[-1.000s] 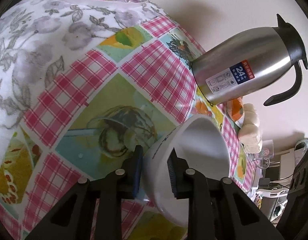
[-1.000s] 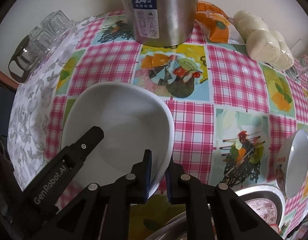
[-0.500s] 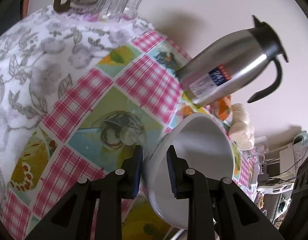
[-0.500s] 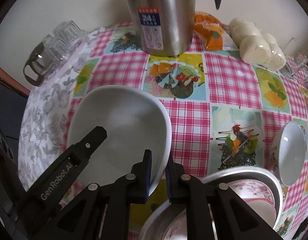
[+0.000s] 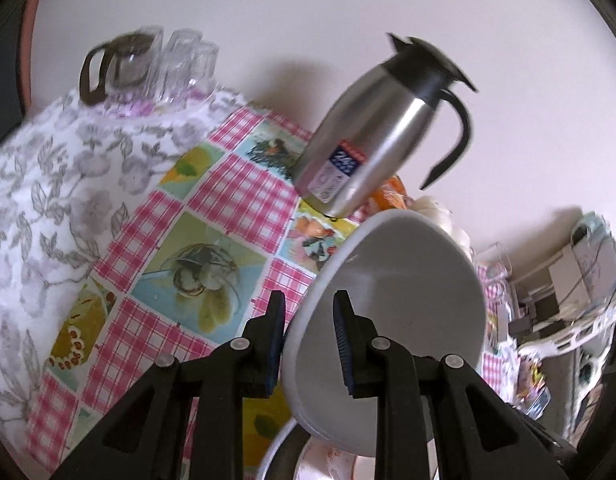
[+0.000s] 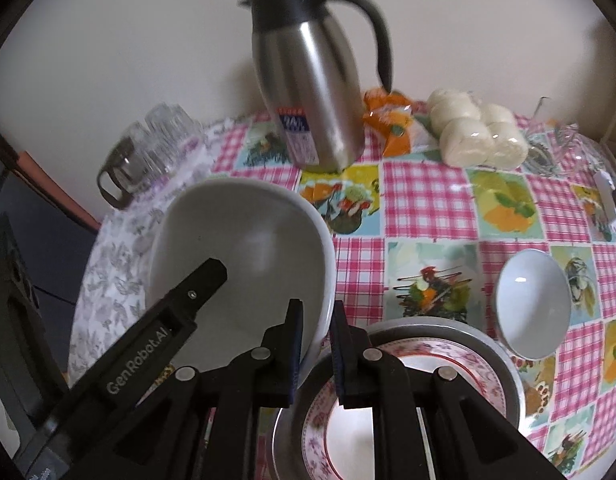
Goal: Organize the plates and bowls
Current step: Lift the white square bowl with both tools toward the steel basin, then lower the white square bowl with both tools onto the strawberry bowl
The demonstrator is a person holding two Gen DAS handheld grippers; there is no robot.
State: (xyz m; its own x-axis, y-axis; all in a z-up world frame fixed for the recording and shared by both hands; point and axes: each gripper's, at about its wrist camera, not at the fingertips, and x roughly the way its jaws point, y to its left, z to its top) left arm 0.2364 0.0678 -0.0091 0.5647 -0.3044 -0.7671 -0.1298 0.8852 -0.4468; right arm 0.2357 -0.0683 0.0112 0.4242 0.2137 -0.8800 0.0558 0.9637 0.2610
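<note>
A large white bowl (image 6: pixel 243 256) hangs above the table, held by both grippers. My right gripper (image 6: pixel 316 320) is shut on its near rim. My left gripper (image 5: pixel 308 316) is shut on the opposite rim, and the bowl (image 5: pixel 392 320) fills the lower right of the left wrist view. Below it lies a floral-rimmed plate (image 6: pixel 488 376) inside a metal dish (image 6: pixel 512 364). A small white bowl (image 6: pixel 532 312) stands tilted on the table at the right.
A steel thermos jug (image 6: pixel 316 92) stands at the back on the checked tablecloth (image 6: pixel 424 192). Glasses and a glass pot (image 6: pixel 147 148) stand at the back left. Wrapped buns (image 6: pixel 476 132) and an orange packet (image 6: pixel 392 120) lie at the back right.
Both grippers have lifted the large white bowl up and toward the right, so it now hangs partly over the metal dish with the floral plate.
</note>
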